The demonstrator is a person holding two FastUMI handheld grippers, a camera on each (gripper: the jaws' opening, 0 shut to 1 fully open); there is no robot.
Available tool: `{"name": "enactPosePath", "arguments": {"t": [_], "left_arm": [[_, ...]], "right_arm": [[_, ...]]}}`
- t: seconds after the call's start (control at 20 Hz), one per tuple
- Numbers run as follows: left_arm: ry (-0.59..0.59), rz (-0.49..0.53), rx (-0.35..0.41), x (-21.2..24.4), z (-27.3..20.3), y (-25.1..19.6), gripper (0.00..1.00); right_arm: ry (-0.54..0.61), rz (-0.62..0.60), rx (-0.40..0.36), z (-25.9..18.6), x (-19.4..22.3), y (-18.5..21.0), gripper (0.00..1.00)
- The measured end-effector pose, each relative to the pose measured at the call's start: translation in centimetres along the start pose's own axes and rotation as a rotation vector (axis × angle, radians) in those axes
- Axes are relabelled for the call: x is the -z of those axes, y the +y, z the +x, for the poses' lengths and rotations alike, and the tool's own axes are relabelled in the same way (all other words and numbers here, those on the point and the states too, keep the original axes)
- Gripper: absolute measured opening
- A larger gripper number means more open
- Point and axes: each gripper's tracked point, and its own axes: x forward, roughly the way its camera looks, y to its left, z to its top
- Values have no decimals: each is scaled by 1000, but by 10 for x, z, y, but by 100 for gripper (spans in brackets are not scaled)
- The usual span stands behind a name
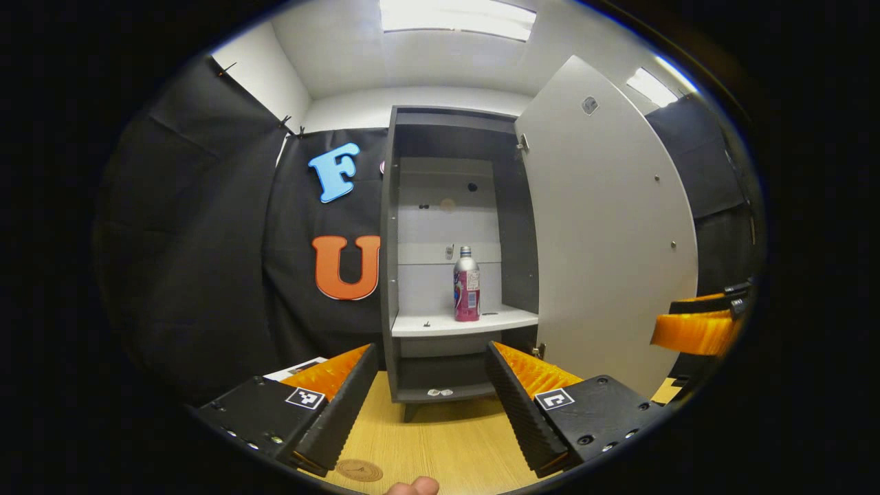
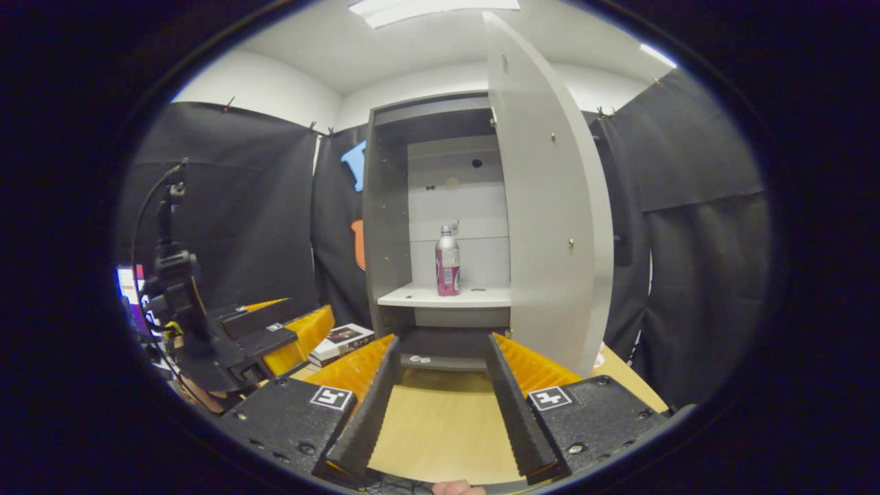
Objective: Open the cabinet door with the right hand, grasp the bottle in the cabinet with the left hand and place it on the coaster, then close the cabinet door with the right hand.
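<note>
My left gripper and right gripper hang with jaws wide and empty; the bottle stands upright on the shelf behind the open cabinet door.

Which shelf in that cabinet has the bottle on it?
The pale middle shelf carries the pink bottle, standing upright. The dark bottom shelf holds only small white bits.

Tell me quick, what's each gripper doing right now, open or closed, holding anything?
Left gripper: open, holding nothing; bottle stands on the cabinet shelf.
Right gripper: open, holding nothing; cabinet door already open.
</note>
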Motion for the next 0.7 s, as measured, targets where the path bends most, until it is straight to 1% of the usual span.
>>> {"name": "enactPosePath", "arguments": {"t": [0.15,0.3,0.4,0.55,0.7], "left_arm": [[-60,-2,31,-26,48,-6,95],[-89,30,54,-38,102,-10,95],[-76,39,87,-32,138,-21,95],[-21,12,121,-15,190,-35,95],[19,-7,114,4,232,-40,97]], "right_arm": [[3,-25,11,2,0,-2,82],[11,-6,2,2,0,1,83],[24,14,-6,3,1,2,83],[38,11,-2,6,2,3,83],[52,10,8,9,6,0,83]]}}
